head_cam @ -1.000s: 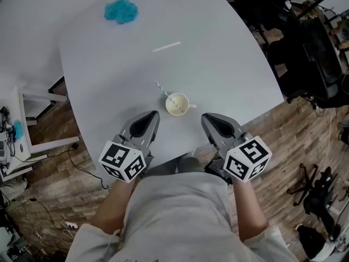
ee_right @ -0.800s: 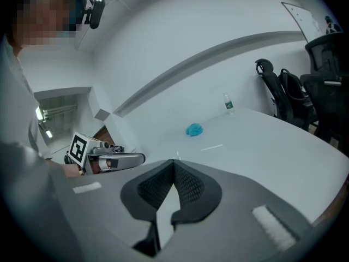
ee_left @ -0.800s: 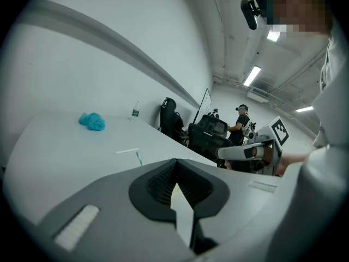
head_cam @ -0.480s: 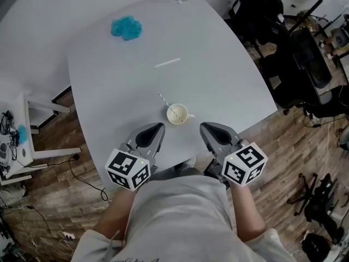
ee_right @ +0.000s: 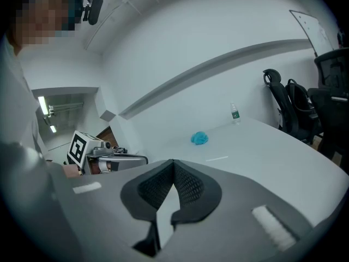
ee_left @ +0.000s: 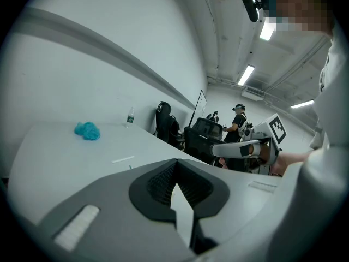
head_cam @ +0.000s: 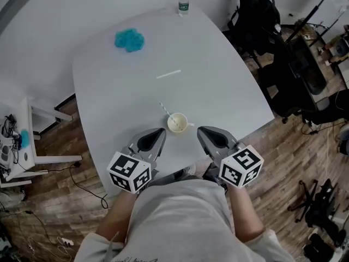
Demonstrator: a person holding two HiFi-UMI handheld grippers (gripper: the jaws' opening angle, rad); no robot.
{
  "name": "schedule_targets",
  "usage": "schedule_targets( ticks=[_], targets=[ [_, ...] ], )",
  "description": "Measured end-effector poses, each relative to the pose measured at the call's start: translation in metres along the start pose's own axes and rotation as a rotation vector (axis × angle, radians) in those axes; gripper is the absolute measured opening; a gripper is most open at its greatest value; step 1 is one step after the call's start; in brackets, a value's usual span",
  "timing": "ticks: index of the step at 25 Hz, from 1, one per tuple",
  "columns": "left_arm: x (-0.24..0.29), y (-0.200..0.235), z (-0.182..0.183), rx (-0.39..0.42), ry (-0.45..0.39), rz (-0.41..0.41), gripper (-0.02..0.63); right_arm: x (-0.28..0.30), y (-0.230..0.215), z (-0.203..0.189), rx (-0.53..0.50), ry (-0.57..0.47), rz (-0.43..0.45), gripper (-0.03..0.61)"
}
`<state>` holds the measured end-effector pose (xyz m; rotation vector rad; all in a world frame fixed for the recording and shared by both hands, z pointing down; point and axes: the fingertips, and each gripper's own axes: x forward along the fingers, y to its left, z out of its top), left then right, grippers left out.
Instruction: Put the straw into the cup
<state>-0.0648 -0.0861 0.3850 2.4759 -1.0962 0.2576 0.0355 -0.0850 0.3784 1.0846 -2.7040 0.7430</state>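
Leaning toward 11 o'clock, straw [head_cam: 164, 109] sits in cup [head_cam: 178, 123], task looks done; left gripper [head_cam: 159, 132], right gripper [head_cam: 203, 131] pressed together, empty.

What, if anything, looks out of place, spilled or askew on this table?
Nothing is spilled or broken. The cup stands upright with a straw leaning out of it. Two loose things lie on the table: a thin white strip beyond the cup and a crumpled blue wad farther back.
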Motion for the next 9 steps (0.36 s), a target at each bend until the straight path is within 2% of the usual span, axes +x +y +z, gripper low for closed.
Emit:
schedule_targets(
  ticks=[9],
  targets=[
    [0.0054, -0.0048, -0.0029, -0.014, 0.023, -0.026, 0.018, -0.0041, -0.0065, 0.0063, 0.000, -0.017, -0.021, 0.005]
  ],
)
